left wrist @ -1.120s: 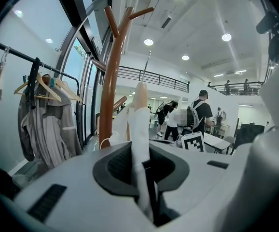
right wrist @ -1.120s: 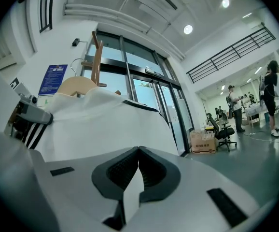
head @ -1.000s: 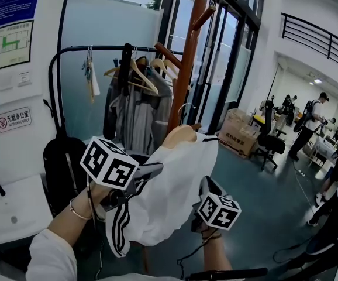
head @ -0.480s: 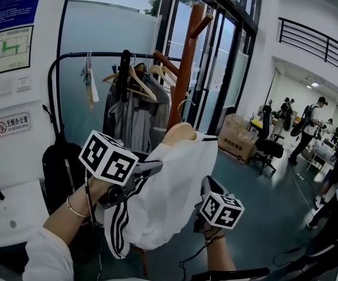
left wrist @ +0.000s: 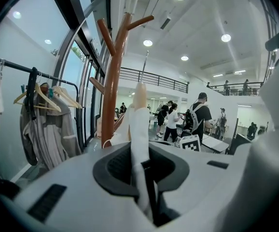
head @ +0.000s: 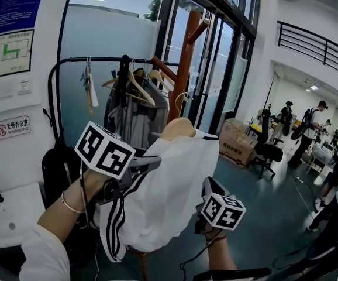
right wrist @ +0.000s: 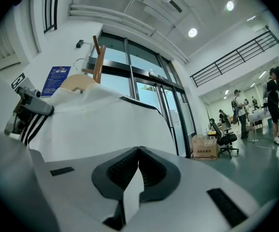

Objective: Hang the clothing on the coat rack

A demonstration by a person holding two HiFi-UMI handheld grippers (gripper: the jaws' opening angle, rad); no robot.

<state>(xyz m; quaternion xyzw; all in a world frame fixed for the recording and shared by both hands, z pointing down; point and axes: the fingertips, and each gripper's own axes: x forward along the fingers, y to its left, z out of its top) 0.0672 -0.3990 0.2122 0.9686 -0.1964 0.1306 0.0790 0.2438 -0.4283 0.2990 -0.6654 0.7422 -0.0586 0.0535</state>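
Observation:
A white garment (head: 169, 186) with black stripes hangs on a wooden hanger (head: 178, 127) that I hold up between both grippers. My left gripper (head: 148, 164) is shut on the garment's striped left side; white cloth (left wrist: 140, 129) runs between its jaws (left wrist: 139, 163). My right gripper (head: 203, 192) is shut on the garment's lower right edge, a fold of white cloth (right wrist: 130, 197) pinched in its jaws (right wrist: 137, 170). The brown wooden coat rack (head: 183, 69) stands just behind the hanger, its pegs (left wrist: 113, 81) above the hanger's metal hook (head: 183, 98).
A black clothes rail (head: 99, 60) left of the rack carries wooden hangers and grey clothing (head: 134, 116). A black bag (head: 61, 168) hangs below it. Glass doors stand behind. Cardboard boxes (head: 239, 139), an office chair (head: 268, 148) and people (head: 309, 124) are at right.
The left gripper and the garment's left side have risen a little. The right gripper has barely moved. Both grips are unchanged.

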